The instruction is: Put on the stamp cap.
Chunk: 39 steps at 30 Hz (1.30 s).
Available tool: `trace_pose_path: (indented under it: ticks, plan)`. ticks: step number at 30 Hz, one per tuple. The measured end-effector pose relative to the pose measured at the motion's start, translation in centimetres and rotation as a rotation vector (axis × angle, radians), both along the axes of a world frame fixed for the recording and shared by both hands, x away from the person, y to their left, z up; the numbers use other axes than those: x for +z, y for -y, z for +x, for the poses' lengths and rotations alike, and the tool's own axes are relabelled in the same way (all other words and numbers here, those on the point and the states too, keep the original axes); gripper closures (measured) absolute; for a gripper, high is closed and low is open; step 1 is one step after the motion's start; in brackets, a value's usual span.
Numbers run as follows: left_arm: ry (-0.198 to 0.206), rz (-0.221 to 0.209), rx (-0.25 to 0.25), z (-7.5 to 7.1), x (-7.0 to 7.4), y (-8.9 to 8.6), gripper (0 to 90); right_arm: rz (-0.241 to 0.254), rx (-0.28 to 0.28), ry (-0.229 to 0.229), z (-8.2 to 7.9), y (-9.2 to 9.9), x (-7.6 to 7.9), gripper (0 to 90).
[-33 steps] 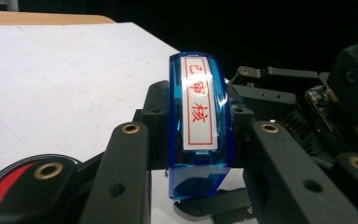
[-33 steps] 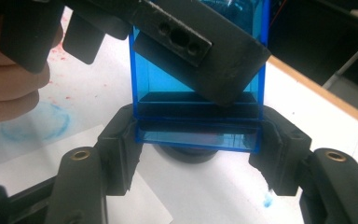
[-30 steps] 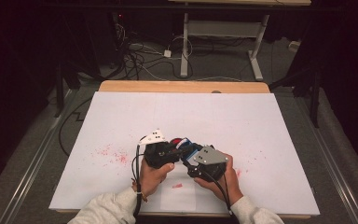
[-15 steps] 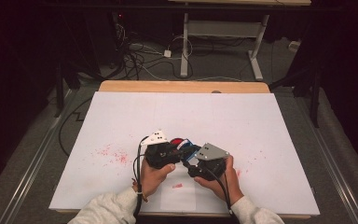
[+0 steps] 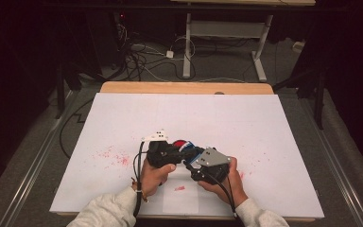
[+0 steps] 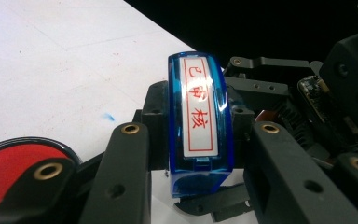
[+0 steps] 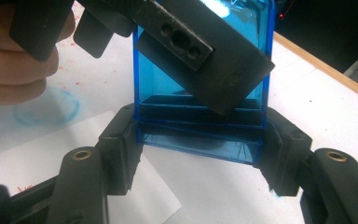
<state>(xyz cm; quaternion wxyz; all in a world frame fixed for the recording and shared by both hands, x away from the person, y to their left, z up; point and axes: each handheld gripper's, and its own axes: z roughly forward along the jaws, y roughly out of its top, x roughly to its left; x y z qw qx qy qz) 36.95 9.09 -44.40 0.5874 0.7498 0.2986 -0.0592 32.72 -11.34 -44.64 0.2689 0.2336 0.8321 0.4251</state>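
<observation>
A clear blue stamp (image 6: 199, 116) with a white label of red characters is held above the white table (image 5: 184, 118) between both grippers. My left gripper (image 6: 198, 123) is shut on it, its pads pressing the two broad faces; one of its fingers (image 7: 200, 51) lies across the blue face in the right gripper view. My right gripper (image 7: 200, 151) is shut on the stamp's (image 7: 200, 130) lower part, one jaw at each narrow end. In the high view the left gripper (image 5: 185, 149) and the right gripper (image 5: 192, 160) meet at the stamp (image 5: 192, 147) near the table's front.
A round red thing with a black rim (image 6: 9, 165) sits beside the left jaw. A small white paper slip (image 5: 181, 201) with a red mark lies at the front edge. Red ink specks (image 5: 113, 156) and a blue ring smear (image 7: 46, 109) stain the table. Cables lie on the floor beyond.
</observation>
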Motion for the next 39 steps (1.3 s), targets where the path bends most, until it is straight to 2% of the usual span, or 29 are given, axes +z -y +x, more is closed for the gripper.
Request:
trace_pose_path:
  ticks: [3,6,8,10,12,15,16,18,20,21,23,24,27,29,31,35,39]
  plan:
    - [0.02,0.044,-0.01,-0.1,0.4,0.2,67.1,-0.004,0.007,0.012,-0.1,0.1,-0.1,39.4]
    - [0.037,0.045,0.003,-0.3,0.7,0.3,66.9,-0.002,0.008,0.041,-0.3,0.2,0.0,39.5]
    - [0.026,0.043,0.01,-0.2,0.7,0.3,63.2,0.009,0.015,0.05,-0.4,0.2,0.0,39.8]
    - [0.025,0.041,0.015,-0.2,0.6,0.3,60.8,-0.007,0.028,0.071,-0.6,-0.1,0.0,39.9]
    - [0.03,0.038,-0.003,-0.3,0.6,0.4,61.3,-0.023,0.034,0.074,-0.8,-0.4,-0.1,39.8]
    - [0.061,0.054,0.006,-0.6,0.9,0.5,60.0,-0.014,0.025,0.07,-0.7,-0.4,-0.3,39.9]
    - [0.059,0.047,0.01,-0.6,0.9,0.4,58.0,-0.008,0.018,0.064,-0.6,-0.4,-0.4,39.9]
    - [0.05,0.032,0.018,-0.5,0.9,0.2,47.9,-0.001,0.007,0.059,-0.5,-0.1,-0.4,39.9]
    - [0.057,0.027,0.034,-0.5,1.0,0.0,51.8,-0.001,0.002,0.054,-0.3,0.1,-0.5,40.0]
    - [0.06,0.016,0.019,-0.5,1.1,-0.1,53.0,-0.003,-0.001,0.054,-0.3,0.1,-0.5,39.9]
    - [0.084,0.032,0.035,-0.7,1.3,-0.2,63.6,-0.003,0.002,0.048,-0.2,0.2,-0.6,39.9]
    - [0.081,0.024,0.038,-0.7,1.3,-0.3,66.4,-0.002,0.001,0.048,-0.2,0.2,-0.6,39.9]
    - [0.072,0.022,0.036,-0.5,1.2,-0.5,68.4,-0.012,0.002,0.052,-0.2,0.1,-0.6,39.9]
    - [0.084,0.033,0.037,-0.7,1.3,-0.4,68.5,-0.013,0.003,0.054,-0.3,0.1,-0.6,39.9]
    - [0.076,0.021,0.019,-0.6,1.3,-0.5,68.6,-0.013,0.012,0.056,-0.3,0.1,-0.6,39.9]
    - [0.086,0.046,0.0,-0.7,1.6,-0.4,68.7,-0.013,0.03,0.054,-0.4,0.1,-0.7,39.9]
    - [0.067,0.027,-0.017,-0.5,1.5,-0.5,68.8,-0.01,0.043,0.061,-0.5,0.3,-0.6,40.0]
